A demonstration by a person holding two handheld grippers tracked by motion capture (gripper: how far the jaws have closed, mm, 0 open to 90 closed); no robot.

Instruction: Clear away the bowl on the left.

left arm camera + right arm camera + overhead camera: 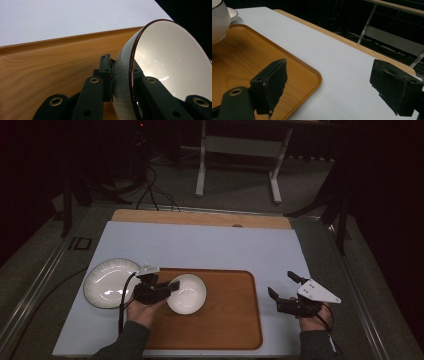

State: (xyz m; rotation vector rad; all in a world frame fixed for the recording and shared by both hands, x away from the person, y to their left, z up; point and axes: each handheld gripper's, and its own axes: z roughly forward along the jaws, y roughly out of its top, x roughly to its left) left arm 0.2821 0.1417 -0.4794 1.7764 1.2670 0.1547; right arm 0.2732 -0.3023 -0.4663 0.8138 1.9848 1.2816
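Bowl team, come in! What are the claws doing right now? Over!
Left claw shut on white bowl rim, over wooden tray. Right claw open, holding nothing, beside the tray. Big plate sits left, clear of the bowl.

Looks like a lab or test room rigged for recording, not a home. Dim and dark-walled, with a grey carpeted floor point(240, 180). Black cables point(152, 190) trailing across it behind the surface point(210, 245), itself covered by a plain pale sheet. White metal frame legs point(237, 150) of a bench beyond, dark stand legs point(67, 205) at the sides.
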